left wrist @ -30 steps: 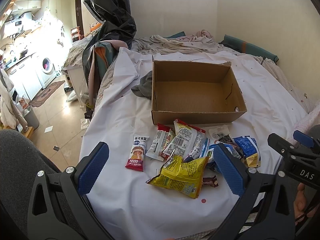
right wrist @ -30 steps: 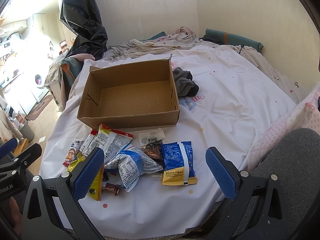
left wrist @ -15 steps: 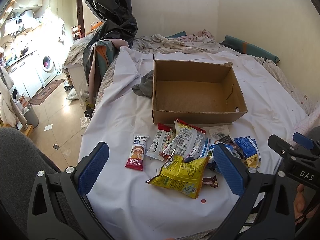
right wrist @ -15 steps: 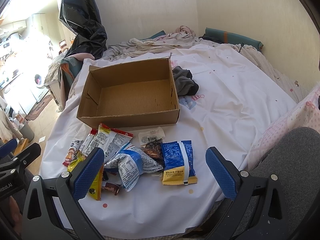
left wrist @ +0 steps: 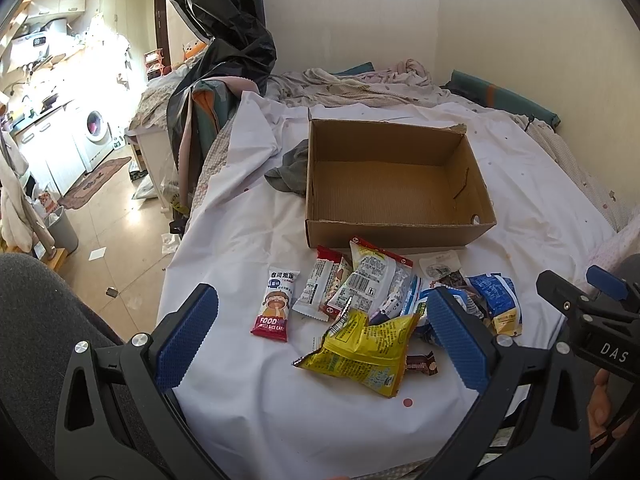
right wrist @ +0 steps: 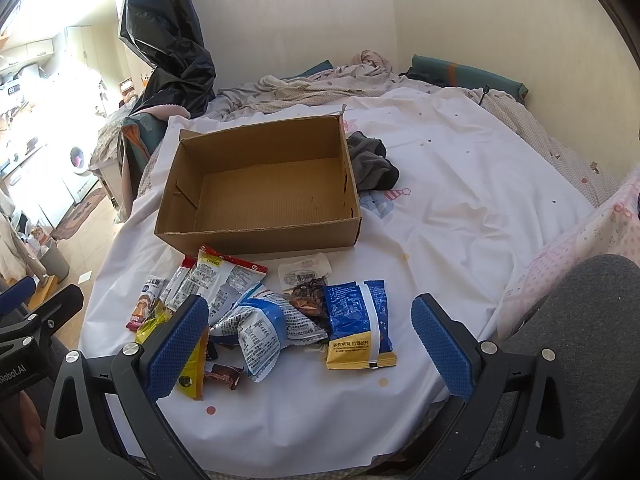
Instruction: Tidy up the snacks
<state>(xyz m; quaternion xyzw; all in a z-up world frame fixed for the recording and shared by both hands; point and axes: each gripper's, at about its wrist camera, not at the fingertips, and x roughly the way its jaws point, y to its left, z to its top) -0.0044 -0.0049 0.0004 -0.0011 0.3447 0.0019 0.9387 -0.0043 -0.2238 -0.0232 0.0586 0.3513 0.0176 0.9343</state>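
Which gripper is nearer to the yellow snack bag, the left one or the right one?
Left. The yellow snack bag lies between the open jaws of the left gripper. The right gripper sits to the bag's right, with the bag just outside its left jaw.

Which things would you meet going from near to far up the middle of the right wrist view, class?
Blue and white snack bag → white-and-red snack packet → cardboard box → rumpled bedding → wall.
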